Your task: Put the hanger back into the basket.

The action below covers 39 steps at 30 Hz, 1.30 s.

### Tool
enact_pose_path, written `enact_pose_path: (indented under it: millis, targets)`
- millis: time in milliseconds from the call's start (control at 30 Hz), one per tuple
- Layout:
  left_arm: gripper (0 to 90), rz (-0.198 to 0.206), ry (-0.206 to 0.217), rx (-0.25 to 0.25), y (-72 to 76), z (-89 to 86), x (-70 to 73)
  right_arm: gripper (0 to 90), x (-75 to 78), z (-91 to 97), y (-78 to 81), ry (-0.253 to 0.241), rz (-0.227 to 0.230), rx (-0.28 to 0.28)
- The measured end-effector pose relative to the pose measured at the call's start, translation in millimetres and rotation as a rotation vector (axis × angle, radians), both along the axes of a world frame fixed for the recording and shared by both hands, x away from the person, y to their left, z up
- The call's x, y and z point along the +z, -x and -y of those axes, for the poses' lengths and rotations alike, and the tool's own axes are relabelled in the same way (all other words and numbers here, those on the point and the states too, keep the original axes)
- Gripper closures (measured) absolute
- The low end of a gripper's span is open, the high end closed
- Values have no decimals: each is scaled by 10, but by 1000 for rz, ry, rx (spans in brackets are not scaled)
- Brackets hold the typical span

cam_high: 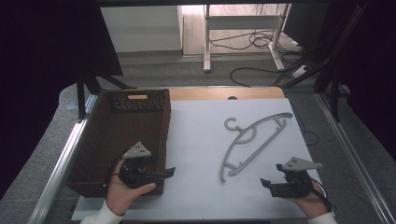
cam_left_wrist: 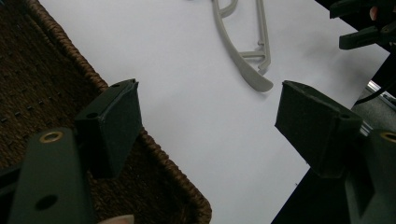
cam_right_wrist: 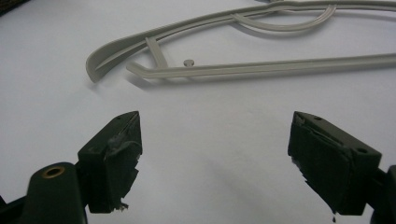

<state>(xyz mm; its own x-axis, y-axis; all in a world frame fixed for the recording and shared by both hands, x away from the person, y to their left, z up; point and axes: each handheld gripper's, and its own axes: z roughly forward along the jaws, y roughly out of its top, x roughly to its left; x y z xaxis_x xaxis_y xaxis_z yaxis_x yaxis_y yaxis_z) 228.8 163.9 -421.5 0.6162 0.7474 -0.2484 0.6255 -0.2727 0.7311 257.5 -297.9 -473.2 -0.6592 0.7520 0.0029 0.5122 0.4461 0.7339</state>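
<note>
A grey plastic hanger (cam_high: pixel 258 147) lies flat on the white table top (cam_high: pixel 201 158), right of centre, with its hook toward the far side. My left gripper (cam_high: pixel 169 172) is held over the near right corner of a brown wicker basket (cam_high: pixel 121 135), its jaws wide open and pointing right toward the hanger's near end (cam_left_wrist: pixel 243 63). My right gripper (cam_high: pixel 265 183) hovers at the table's near right and points left, open with nothing between its jaws. In the right gripper view the hanger (cam_right_wrist: pixel 280 66) lies just beyond the open jaws. Neither gripper touches the hanger.
The basket's woven rim (cam_left_wrist: pixel 93 79) runs under my left gripper (cam_left_wrist: pixel 208 93). A wooden strip (cam_high: pixel 224 93) edges the table's far side, and metal rails (cam_high: pixel 60 163) flank it. Cables (cam_high: pixel 261 42) and desk legs stand on the floor beyond.
</note>
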Motion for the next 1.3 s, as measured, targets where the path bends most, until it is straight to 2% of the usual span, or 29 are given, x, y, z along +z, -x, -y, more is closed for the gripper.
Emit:
enact_pose_path:
  millis: [200,633,967,1300]
  targets:
    - [222,-5,2,10,-17,-29,-17,190,-10,5,-7,-1,-3,8]
    - [222,-11,-4,-3,-30,6,-32,202,25,29,16,-14,6,-10]
    - [223,-15,-6,0,-25,14,-33,204,21,39,10,-2,6,-10]
    - [221,-13,-11,-9,-11,48,-19,223,39,18,-11,-12,1,-11]
